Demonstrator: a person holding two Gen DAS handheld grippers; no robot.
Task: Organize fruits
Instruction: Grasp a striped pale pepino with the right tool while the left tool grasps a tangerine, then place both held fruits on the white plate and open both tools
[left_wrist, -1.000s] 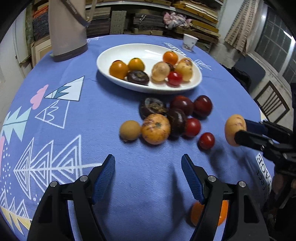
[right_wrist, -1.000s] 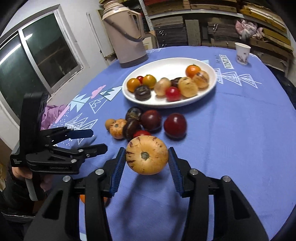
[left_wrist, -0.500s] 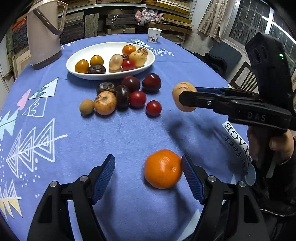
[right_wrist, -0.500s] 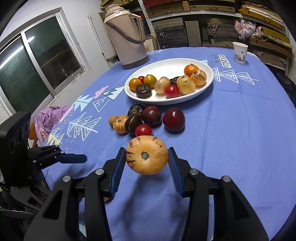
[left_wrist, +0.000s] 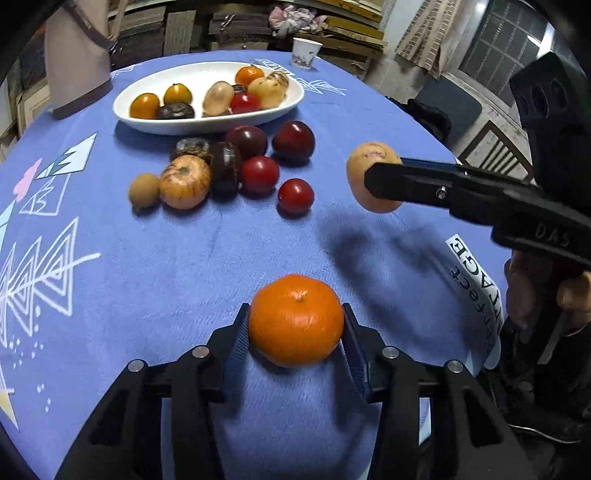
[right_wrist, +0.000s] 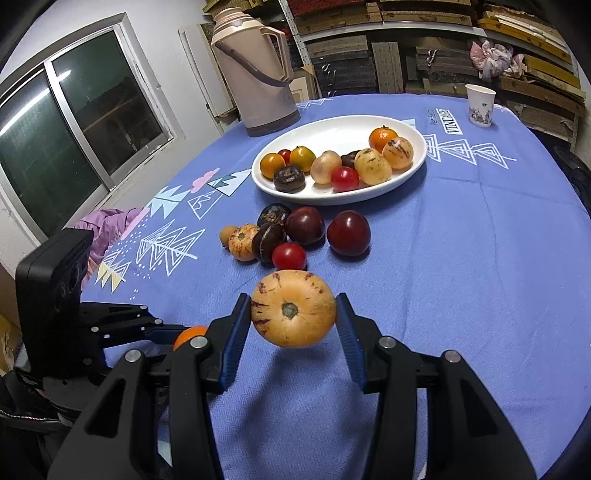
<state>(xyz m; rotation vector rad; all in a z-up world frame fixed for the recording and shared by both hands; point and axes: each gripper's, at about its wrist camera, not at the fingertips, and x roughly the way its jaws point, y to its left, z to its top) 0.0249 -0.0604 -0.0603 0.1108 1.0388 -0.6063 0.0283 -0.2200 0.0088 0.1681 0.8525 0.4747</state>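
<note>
The step in hand is judged to be the pick-up of two loose fruits bound for the white plate (right_wrist: 413, 173) at the far side of the blue tablecloth (left_wrist: 147, 280). The left gripper (left_wrist: 295, 328) is being closed around an orange tangerine (left_wrist: 295, 319) that sits on the cloth at the near edge; both blue pads are seen against its sides, so the grip looks nearly made. The right gripper (right_wrist: 293, 319) is clamped, part open, on a pale streaked fruit (right_wrist: 293, 308), which is held clear of the cloth, with its shadow below.

A loose cluster of dark plums, red tomatoes and small tan fruits (right_wrist: 291, 232) is left between the grippers and the plate, just near of its rim. About ten fruits are already gathered on the plate, its far right part being bare.

Next, a lift of the tangerine is called for, then a carry of both fruits over the cluster to the bare part of the plate. Care is needed so that the cluster is not knocked.
</note>
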